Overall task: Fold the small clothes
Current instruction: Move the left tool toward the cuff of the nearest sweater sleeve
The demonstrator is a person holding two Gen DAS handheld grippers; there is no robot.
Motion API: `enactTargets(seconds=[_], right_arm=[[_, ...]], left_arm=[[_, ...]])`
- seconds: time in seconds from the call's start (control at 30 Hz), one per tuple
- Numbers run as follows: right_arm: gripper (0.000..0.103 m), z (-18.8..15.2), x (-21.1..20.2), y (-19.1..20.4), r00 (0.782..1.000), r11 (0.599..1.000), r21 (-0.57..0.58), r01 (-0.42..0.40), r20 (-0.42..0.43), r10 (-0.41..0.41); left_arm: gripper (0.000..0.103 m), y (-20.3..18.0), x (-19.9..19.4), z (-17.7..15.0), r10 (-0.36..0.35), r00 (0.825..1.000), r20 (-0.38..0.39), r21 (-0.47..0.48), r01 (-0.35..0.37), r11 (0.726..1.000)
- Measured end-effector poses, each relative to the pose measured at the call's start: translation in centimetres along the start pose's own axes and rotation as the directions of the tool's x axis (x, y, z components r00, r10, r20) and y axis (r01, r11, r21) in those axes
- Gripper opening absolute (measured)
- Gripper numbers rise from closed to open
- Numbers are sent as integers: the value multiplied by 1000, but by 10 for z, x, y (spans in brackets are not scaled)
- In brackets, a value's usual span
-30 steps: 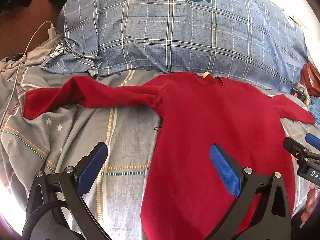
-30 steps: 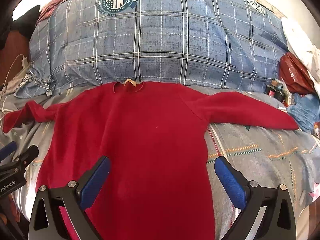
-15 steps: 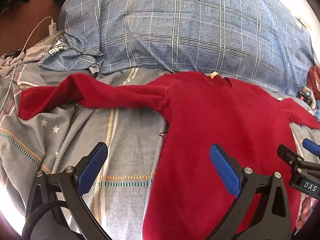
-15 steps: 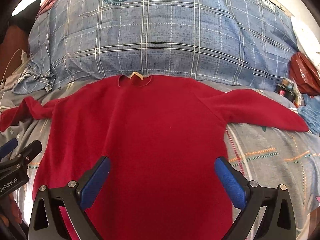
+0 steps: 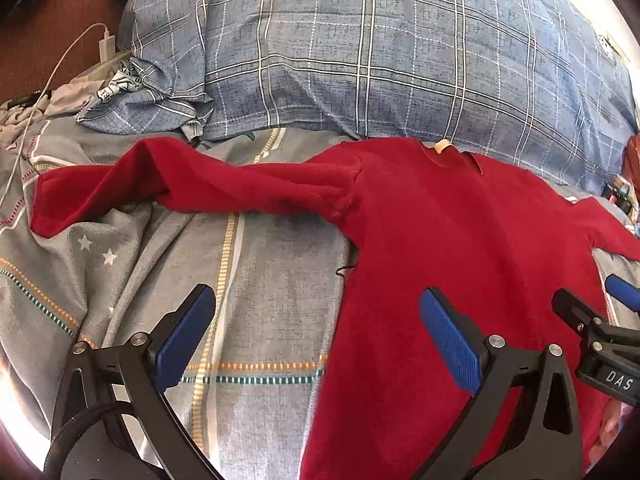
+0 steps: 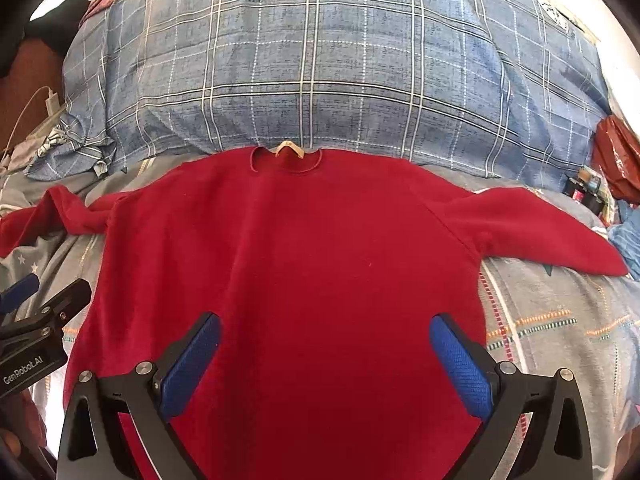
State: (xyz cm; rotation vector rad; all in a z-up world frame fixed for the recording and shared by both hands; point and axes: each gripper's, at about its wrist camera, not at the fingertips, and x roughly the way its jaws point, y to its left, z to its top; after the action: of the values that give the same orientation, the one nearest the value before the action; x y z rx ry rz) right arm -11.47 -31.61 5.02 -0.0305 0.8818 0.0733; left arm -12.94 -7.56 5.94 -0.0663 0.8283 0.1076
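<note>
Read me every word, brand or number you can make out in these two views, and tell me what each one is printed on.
"GenRobot.AI": on the body of the left gripper, seen at the left edge of the right wrist view.
"DAS": on the body of the right gripper, cut off by the edge of the left wrist view.
Round crest on the blue plaid pillow: ring lettering too small and warped to read.
Red sweater: its neck label shows no readable text.

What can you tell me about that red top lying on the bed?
The red long-sleeved top looks like soft, fleecy knit, plain, with a round neckline holding a small cream tag. It lies flat on the grey patterned bedsheet, collar against the blue plaid pillow, both sleeves spread sideways; the left sleeve is rumpled. Both grippers, the left and the right, hang open over its lower part, gripping nothing.
</note>
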Motion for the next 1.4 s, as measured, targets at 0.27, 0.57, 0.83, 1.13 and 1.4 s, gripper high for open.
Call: enactTargets(seconds=[0.27,0.57,0.83,1.13,1.4], right_arm=[[103,1,7,14,1000,1000,-12,-13,-4,13],[103,3,15,23,999,999,-27,-33,-7,33],[101,8,17,40,996,994,-62,-86,5,87],[101,8,18,44,996,994,-61,-94,0,94],[101,8,16,45,995,993,-66,-101,-3,101]], left_arm=[[103,9,4,1,11,1000,-11,-11,-11,1000],[103,41,4,14,24,1000,-10,-75,-25,997],[103,85,-1,33,97,995,11,-161,-94,982],[103,95,-4,32,125,992,11,-170,-121,978],[103,104,-5,31,140,990,9,-180,-136,974]])
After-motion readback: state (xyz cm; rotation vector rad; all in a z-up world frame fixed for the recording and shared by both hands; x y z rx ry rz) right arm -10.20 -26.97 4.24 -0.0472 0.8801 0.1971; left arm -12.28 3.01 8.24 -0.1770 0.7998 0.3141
